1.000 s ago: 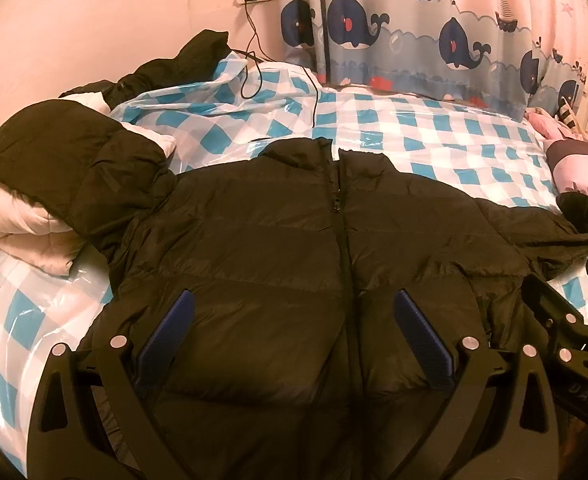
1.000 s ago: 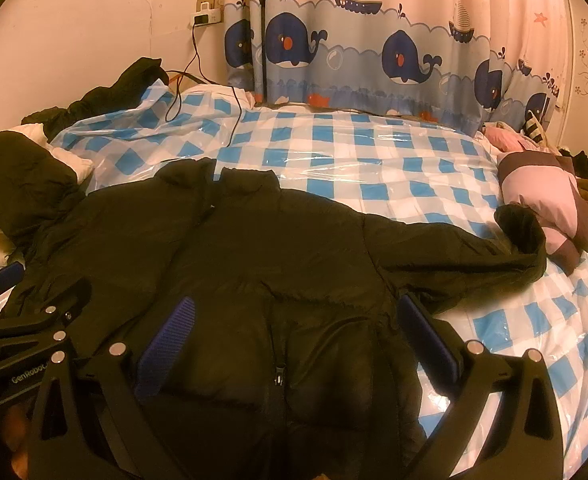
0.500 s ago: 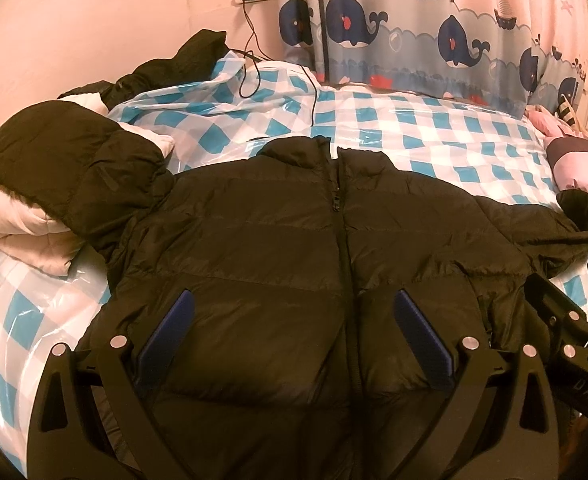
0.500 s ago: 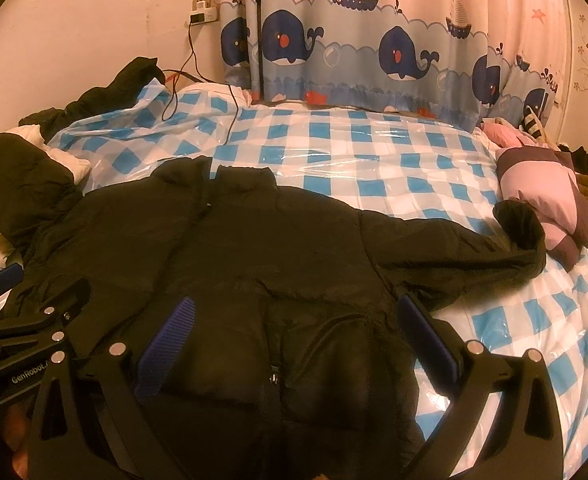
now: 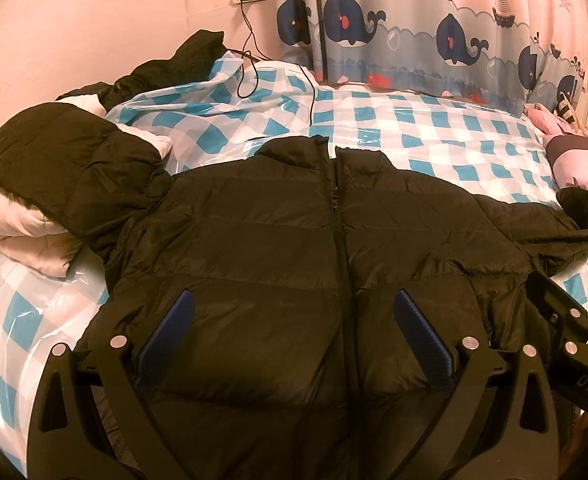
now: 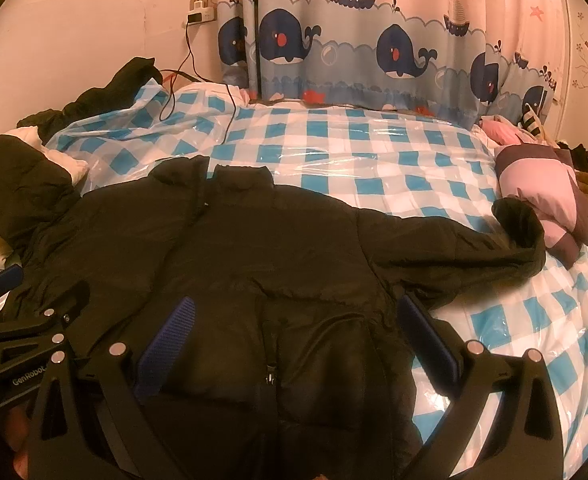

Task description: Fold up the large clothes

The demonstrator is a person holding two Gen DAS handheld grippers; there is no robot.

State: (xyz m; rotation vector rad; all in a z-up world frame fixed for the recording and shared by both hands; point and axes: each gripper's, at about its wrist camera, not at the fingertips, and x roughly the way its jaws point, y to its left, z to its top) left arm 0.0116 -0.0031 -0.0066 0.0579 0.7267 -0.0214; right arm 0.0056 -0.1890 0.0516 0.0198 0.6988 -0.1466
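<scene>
Little has moved since a second ago, only my view creeping nearer: my left gripper and right gripper hover spread wide and empty over the near hem of the black puffer jacket, lying zipped and flat on the checked plastic sheet, so folding has not begun and next I judge I must reach far right for its outstretched sleeve

Jacket on probably plastic-covered bed

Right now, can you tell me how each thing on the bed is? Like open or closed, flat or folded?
Black puffer jacket: spread flat, front up, zipped, not yet folded.
Its right sleeve: stretched out sideways toward the pink pillow.
Left gripper: open, holding nothing.
Right gripper: open, holding nothing.
Whale curtain: drawn shut.
Black cable: plugged in at the wall.
</scene>
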